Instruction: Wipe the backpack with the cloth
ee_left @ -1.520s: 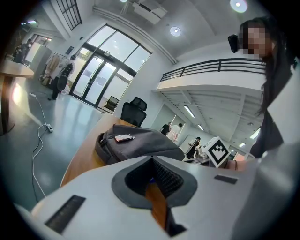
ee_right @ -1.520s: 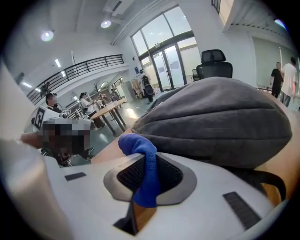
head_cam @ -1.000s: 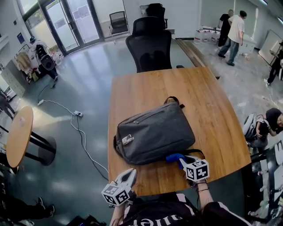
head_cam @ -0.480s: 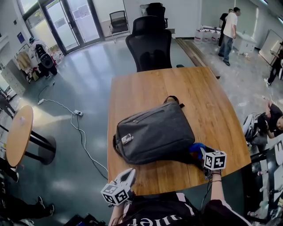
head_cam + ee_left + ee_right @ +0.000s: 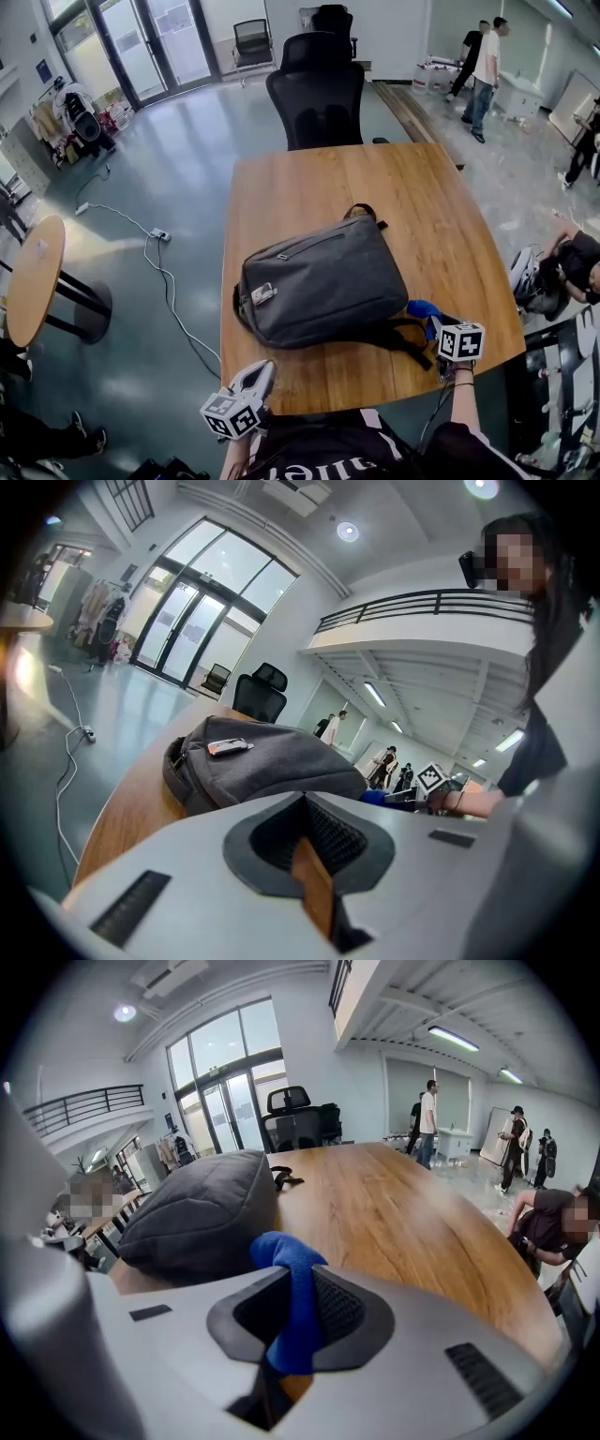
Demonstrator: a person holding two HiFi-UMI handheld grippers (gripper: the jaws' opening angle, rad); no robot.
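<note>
The right tool is clamped on the blue cloth. Its jaws are closed narrow on a fold that bunches up above them. It sits just beside the near right corner of the grey backpack, above the dark straps that trail from that corner. From where I stand I cannot tell whether the cloth actually touches the fabric. The left tool is off the backpack's near left corner, well apart from it at the near edge of the wooden bench. Its jaws are drawn together with only a sliver of gap, and nothing is held between them. The backpack lies flat around the middle of the bench, its top handle pointing away toward the far end. Its zip line runs shut across the upper face, so whatever is inside is hidden. A small light tag lies on the face toward the backpack's left side. Beyond the backpack, a black office chair stands at the far end of the bench.
</note>
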